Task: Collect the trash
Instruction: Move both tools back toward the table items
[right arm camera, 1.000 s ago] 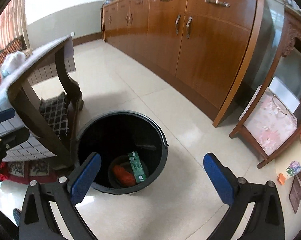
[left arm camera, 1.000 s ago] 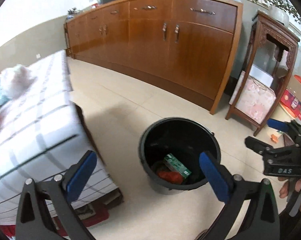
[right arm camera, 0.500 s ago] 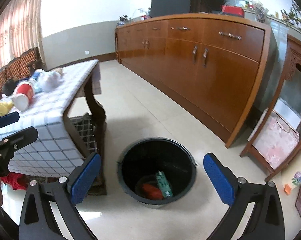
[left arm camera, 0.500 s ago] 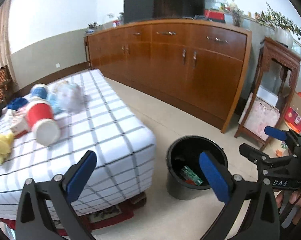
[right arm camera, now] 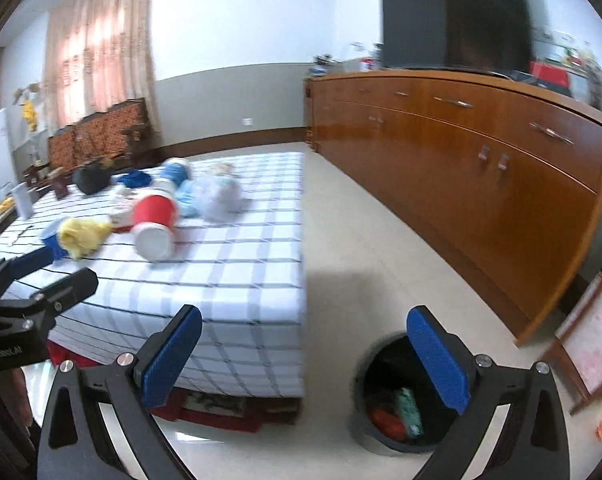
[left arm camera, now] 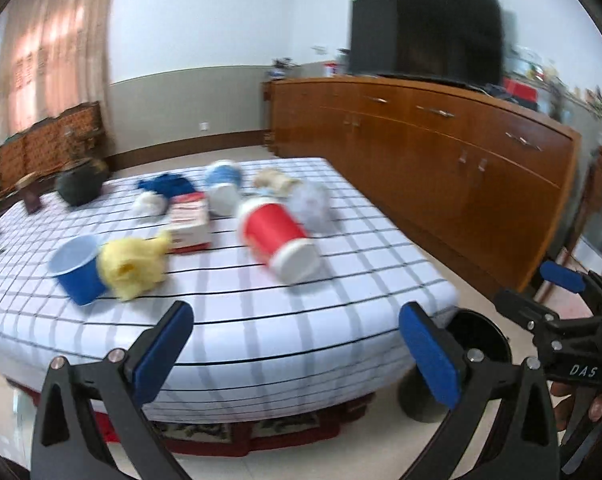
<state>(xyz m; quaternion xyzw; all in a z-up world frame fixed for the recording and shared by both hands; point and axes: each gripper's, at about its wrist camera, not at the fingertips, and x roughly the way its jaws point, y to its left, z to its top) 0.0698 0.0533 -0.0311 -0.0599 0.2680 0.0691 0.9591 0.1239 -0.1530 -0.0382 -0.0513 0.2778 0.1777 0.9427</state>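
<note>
Trash lies on the checked tablecloth [left arm camera: 261,320]: a red cup [left arm camera: 279,238] on its side, a blue cup [left arm camera: 75,270], a yellow crumpled wad [left arm camera: 131,264], a red-and-white box [left arm camera: 189,220], a clear crumpled bag [left arm camera: 313,206] and a blue-and-white cup [left arm camera: 223,186]. The black bin [right arm camera: 397,400] stands on the floor right of the table, holding a green pack [right arm camera: 409,412] and a red item [right arm camera: 387,420]. My left gripper [left arm camera: 297,354] is open and empty before the table's near edge. My right gripper [right arm camera: 305,360] is open and empty above the bin and table corner.
A long wooden cabinet [left arm camera: 461,168] with a TV [left arm camera: 425,28] runs along the right wall. A dark wood side stand [right arm camera: 593,344] is at the far right. A black round pot [left arm camera: 79,186] and small items sit at the table's far left.
Both views have swung up and left from the bin to the table top. The bin has slid to the lower right of both views. Both grippers stay open.
</note>
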